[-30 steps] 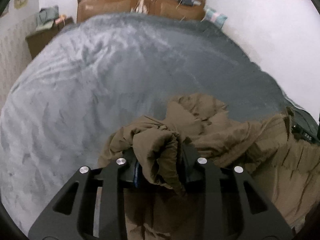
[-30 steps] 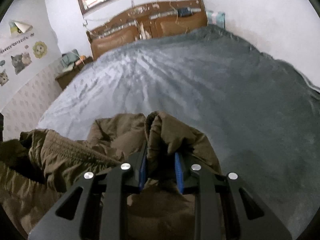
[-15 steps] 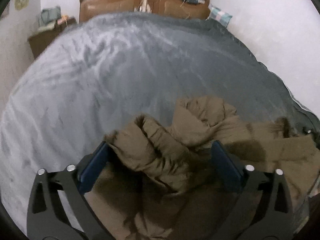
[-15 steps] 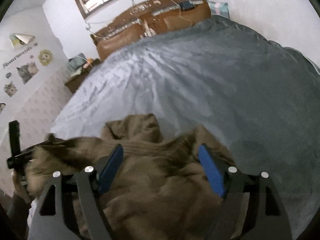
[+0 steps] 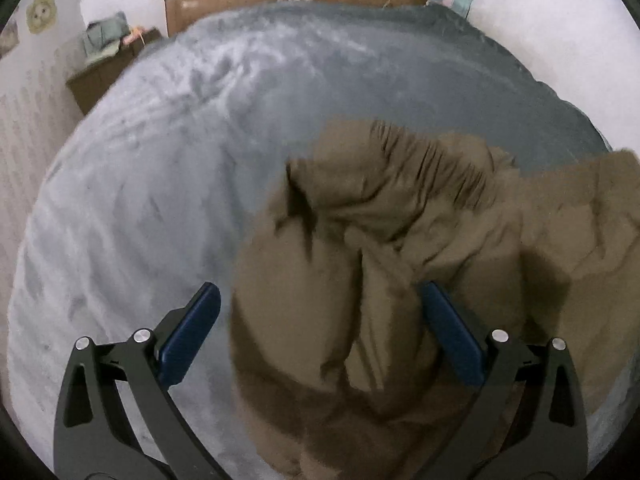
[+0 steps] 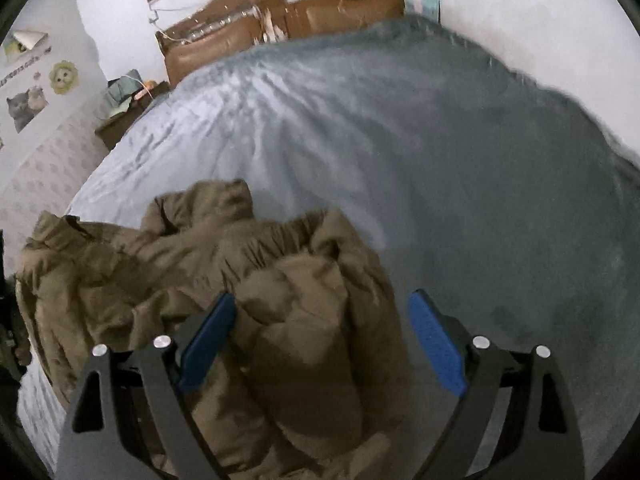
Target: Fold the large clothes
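Observation:
A large olive-brown padded jacket (image 5: pixel 400 240) lies crumpled on the grey bed near its foot; it also shows in the right wrist view (image 6: pixel 240 280). My left gripper (image 5: pixel 320 300) is open, its blue pads wide apart above the jacket's left part, holding nothing. My right gripper (image 6: pixel 322 308) is open too, its pads spread over the jacket's right end, holding nothing. The jacket's lower edge is hidden below both views.
The grey fleece blanket (image 5: pixel 160 160) covers the whole bed. A brown wooden headboard (image 6: pixel 280 20) stands at the far end. A dark bedside cabinet (image 6: pixel 124 120) with items on it is at the far left. White walls close in on the right.
Both grippers were shut on folds of the jacket a second ago. They have opened wide and let go, and the jacket has dropped onto the bed.

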`<state>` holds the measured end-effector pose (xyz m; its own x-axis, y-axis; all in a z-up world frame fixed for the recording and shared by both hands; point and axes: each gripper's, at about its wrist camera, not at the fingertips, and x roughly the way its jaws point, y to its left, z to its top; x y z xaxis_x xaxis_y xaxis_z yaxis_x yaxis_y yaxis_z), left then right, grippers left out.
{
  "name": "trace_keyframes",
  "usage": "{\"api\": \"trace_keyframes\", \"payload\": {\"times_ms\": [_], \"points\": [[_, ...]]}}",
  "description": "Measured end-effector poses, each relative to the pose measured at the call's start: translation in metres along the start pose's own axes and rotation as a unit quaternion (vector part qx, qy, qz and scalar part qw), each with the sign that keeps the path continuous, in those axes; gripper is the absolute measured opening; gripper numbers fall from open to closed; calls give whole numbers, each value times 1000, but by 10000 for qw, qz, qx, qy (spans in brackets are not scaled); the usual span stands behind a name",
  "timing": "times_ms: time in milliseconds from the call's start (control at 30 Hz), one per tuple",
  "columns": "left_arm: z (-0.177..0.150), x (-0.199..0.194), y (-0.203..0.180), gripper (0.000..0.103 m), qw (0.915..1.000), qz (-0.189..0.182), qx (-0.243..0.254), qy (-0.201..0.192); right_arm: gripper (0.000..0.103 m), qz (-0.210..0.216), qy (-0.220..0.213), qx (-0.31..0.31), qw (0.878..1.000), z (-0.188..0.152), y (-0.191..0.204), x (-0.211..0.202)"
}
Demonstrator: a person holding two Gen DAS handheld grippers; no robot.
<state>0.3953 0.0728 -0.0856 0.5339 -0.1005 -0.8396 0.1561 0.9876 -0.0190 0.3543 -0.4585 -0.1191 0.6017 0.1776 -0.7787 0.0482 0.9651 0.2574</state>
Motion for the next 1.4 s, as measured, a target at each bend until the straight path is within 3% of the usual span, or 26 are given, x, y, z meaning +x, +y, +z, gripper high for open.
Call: {"api": "trace_keyframes", "payload": {"times_ms": [100, 133, 167, 200, 267, 367, 467, 633, 700, 767, 833, 900, 933, 1000, 1033, 1067, 1200, 1300, 1400], "points": [[-3, 12, -5, 100, 10000, -9, 53, 7, 87, 153, 85, 21, 9998, -4, -2, 12], [-3, 16, -6, 91, 10000, 4, 77, 26, 75, 173, 81, -32, 9998, -5, 0, 14], [-2, 19, -9, 74, 9999, -59, 87, 82, 56, 158, 68, -128, 9998, -6, 3, 15], [-2, 22, -11, 68, 9999, -79, 88, 121, 50, 117, 70, -184, 9997, -7, 6, 16], [1, 25, -15, 44, 9999, -5, 128, 65, 32, -50, 30, -328, 9994, -5, 11, 18], [8, 16, -13, 21, 9999, 73, 101, -104, 20, -327, -225, -477, 9981, 0, 17, 11], [16, -9, -2, 13, 9986, 142, -57, -509, 17, -406, -787, -316, 9956, 14, 12, -15], [28, -64, 19, 14, 9887, 135, -385, -1440, 17, -34, -1975, 5, 9803, 41, 10, -68], [29, -72, 21, 16, 9848, 215, -391, -1676, 17, -20, -2227, -18, 9749, 48, 14, -76], [33, -58, 24, 20, 9880, 217, -422, -1467, 22, -94, -1900, 7, 9817, 57, 14, -59], [32, -24, 26, 27, 9943, 298, -481, -905, 29, -298, -1271, 142, 9913, 59, 9, -27], [25, 4, 24, 39, 9970, 441, -472, -431, 40, -519, -707, 146, 9960, 53, 6, -2], [18, 11, 22, 44, 9970, 519, -498, -302, 52, -530, -540, 116, 9971, 47, 6, 5], [12, 7, 17, 60, 9970, 462, -491, -378, 64, -586, -595, -18, 9965, 34, 7, 2], [11, -2, 13, 80, 9968, 417, -473, -484, 71, -634, -650, -63, 9958, 30, 7, -1], [10, -10, 11, 87, 9962, 459, -451, -589, 73, -679, -707, -74, 9952, 28, 7, -7], [17, -47, -9, 87, 9952, 287, -343, -874, 73, -543, -865, 60, 9948, 32, 13, -28], [29, -51, -39, 86, 9966, -30, -265, -785, 73, -281, -783, 200, 9963, 35, 35, -29], [51, -17, -83, 70, 9987, -211, -206, -414, 71, -308, -213, 11, 9993, 28, 75, 7]]}}
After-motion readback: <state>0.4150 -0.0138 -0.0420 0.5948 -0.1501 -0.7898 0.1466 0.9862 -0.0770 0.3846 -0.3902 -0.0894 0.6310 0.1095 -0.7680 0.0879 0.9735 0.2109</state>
